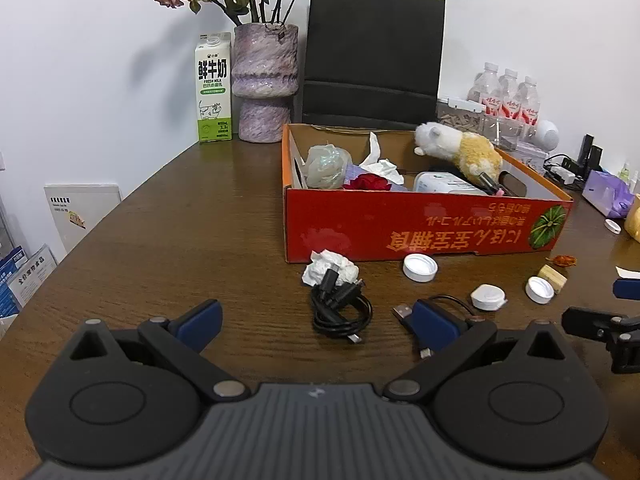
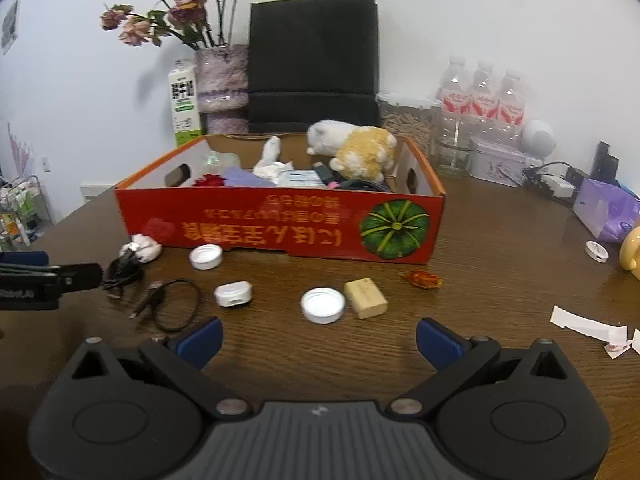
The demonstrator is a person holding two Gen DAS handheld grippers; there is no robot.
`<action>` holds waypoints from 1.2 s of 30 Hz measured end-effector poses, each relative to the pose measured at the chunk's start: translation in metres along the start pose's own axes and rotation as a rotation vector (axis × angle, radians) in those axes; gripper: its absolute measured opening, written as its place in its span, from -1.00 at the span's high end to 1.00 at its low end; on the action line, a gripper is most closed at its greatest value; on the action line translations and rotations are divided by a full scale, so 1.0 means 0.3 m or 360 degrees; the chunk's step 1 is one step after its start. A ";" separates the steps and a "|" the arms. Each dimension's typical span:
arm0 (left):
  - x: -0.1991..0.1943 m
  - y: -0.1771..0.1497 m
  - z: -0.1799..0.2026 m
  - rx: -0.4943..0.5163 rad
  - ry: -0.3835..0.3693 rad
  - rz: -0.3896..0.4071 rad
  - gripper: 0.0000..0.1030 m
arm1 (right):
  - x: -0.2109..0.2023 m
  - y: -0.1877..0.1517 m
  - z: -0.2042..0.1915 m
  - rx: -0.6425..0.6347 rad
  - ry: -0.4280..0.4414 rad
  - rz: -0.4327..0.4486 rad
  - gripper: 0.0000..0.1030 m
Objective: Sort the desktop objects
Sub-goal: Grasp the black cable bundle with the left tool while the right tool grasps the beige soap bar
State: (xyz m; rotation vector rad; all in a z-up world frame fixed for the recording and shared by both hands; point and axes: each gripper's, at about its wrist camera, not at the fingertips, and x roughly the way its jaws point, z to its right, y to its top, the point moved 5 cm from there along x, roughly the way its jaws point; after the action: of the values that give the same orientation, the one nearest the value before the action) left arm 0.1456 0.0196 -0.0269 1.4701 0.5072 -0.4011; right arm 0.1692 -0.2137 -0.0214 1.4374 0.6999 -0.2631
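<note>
My left gripper [image 1: 318, 326] is open low over the wooden table, with a coiled black cable [image 1: 340, 312] lying between its fingers and a crumpled tissue [image 1: 330, 268] just beyond. A USB cable [image 1: 404, 313] lies by its right finger. My right gripper [image 2: 320, 340] is open and empty, just short of a white cap [image 2: 323, 305] and a tan block [image 2: 366, 298]. A small white case [image 2: 233, 294] and a second cap [image 2: 206, 257] lie to the left. The red cardboard box [image 2: 280, 232] behind holds a plush toy [image 2: 360, 146], tissues and other items.
A dried flower [image 2: 422, 280] lies near the box's right corner. Paper scraps [image 2: 588, 326], a purple tissue pack [image 2: 604, 208] and a small white lid [image 2: 596, 251] are at the right. A vase [image 1: 266, 80], milk carton [image 1: 214, 88], black bag [image 1: 372, 56] and bottles [image 1: 508, 96] line the wall.
</note>
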 end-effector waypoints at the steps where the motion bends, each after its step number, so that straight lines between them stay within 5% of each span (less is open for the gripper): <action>1: 0.007 0.002 -0.001 0.0000 0.0003 -0.0002 -1.00 | 0.009 0.001 0.009 0.0003 -0.0011 -0.0003 -1.00; 6: 0.062 0.006 -0.008 -0.0003 0.0055 -0.0052 -0.99 | 0.063 0.014 0.072 0.0032 -0.0086 -0.0017 -0.90; 12: 0.111 -0.003 -0.005 0.0007 0.0061 -0.0118 -0.89 | 0.129 0.045 0.127 0.0042 -0.0127 -0.0033 -0.52; 29: 0.169 0.001 0.010 0.0007 0.0030 -0.0169 -0.51 | 0.209 0.050 0.140 0.0057 -0.0020 -0.0089 0.35; 32: 0.170 0.003 0.016 0.0018 0.0022 -0.0155 -0.25 | 0.206 0.046 0.131 0.0051 -0.0013 -0.0075 0.41; 34: 0.168 0.004 0.019 0.0023 0.0021 -0.0141 0.11 | 0.204 0.043 0.128 0.0050 -0.0004 -0.0064 0.49; 36: 0.167 0.005 0.019 0.0021 0.0018 -0.0132 0.15 | 0.204 0.041 0.125 0.0046 0.0000 -0.0053 0.51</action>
State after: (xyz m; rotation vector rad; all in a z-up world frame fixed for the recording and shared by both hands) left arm 0.1885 0.0164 -0.0532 1.4679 0.5769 -0.4628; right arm 0.2342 -0.2331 -0.0477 1.4541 0.7231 -0.3002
